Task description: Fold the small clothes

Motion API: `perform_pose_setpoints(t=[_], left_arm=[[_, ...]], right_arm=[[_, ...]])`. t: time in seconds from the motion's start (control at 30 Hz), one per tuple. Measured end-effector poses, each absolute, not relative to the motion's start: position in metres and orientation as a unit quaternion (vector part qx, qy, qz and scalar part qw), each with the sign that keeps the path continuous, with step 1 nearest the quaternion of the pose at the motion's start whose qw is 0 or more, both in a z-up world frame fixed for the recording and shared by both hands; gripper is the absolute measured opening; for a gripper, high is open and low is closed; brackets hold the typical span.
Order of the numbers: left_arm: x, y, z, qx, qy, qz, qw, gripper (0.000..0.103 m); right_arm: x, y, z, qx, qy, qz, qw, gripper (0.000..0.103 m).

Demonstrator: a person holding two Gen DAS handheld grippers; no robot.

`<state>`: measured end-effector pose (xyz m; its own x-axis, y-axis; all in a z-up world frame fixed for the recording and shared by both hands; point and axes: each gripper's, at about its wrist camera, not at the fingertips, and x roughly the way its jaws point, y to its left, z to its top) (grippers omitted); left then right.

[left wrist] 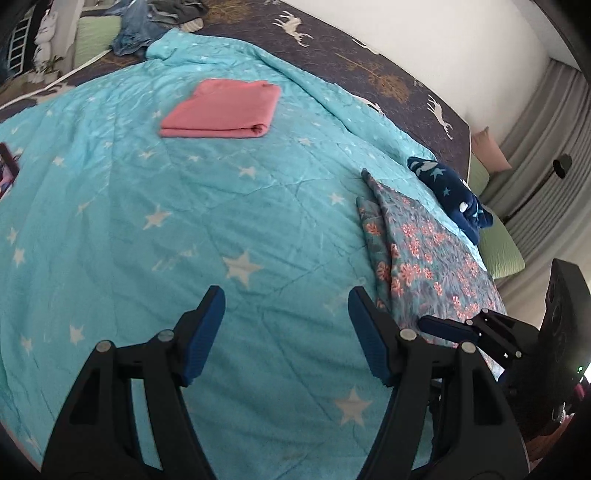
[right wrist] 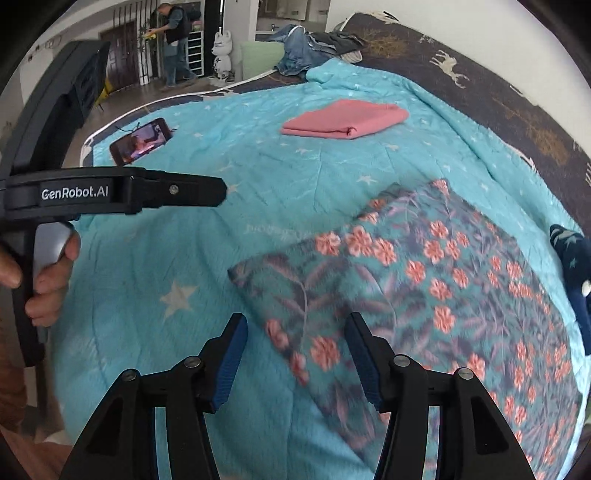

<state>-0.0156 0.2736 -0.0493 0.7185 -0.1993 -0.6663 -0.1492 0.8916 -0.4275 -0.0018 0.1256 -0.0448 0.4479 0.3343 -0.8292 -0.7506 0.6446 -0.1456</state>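
Your left tool (left wrist: 286, 332): blue pads spread wide, nothing between them, only the turquoise star-printed quilt (left wrist: 184, 229) of the bed below.

Your right tool (right wrist: 295, 354): jaws apart and gripping nothing; the near edge of the teal floral-print folded garment (right wrist: 424, 288) lies under and just ahead of the gap, its pattern blurred.

Floral garment, left view (left wrist: 424, 258): to the right of your left tool, lying flat on the quilt, with your right tool (left wrist: 448, 328) over its near end.

Pink folded cloth (left wrist: 221, 110): a neat rectangle well ahead of both tools, apart from the floral piece; also in the right view (right wrist: 347, 120).

Navy plush fabric with pale stars (left wrist: 448, 195): beyond the floral garment at the quilt's right edge; in the right view only a corner shows (right wrist: 570, 258).

Right view only: your left tool's black body (right wrist: 122, 192) seen side-on to the left, your hand (right wrist: 51, 273) on its grip; a dark phone with a lit screen (right wrist: 142, 142) propped on the quilt far left; a standing person (right wrist: 175, 40) in the doorway beyond the bed.

Both views: a heap of blue denim and grey clothes (left wrist: 155, 26) at the far end of the bed.
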Motion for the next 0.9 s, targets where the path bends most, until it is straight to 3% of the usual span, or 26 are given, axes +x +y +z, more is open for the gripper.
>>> perform_pose_setpoints(t=[0.27,0.3,0.4,0.43,0.9], left_arm=[[-0.002,0.278,-0.053,-0.243,0.378,-0.031,0.893,0.070],[-0.001,0.279,-0.054,-0.246,0.378,-0.033,0.892,0.070],[0.003,0.281,-0.055,-0.255,0.378,-0.036,0.889,0.070],[0.006,0.281,-0.055,-0.257,0.379,-0.037,0.888,0.070],[0.067,0.247,-0.047,-0.271,0.402,-0.133,0.864,0.071]], right_arm=[[0.010,0.139,-0.048,-0.241,0.404,0.333,0.817,0.059],[0.010,0.140,-0.048,-0.242,0.401,0.329,0.820,0.053],[0.011,0.143,-0.047,-0.245,0.386,0.315,0.832,0.018],[0.012,0.143,-0.046,-0.240,0.386,0.312,0.834,0.015],[0.031,0.101,-0.025,-0.071,0.413,0.343,0.841,0.013]])
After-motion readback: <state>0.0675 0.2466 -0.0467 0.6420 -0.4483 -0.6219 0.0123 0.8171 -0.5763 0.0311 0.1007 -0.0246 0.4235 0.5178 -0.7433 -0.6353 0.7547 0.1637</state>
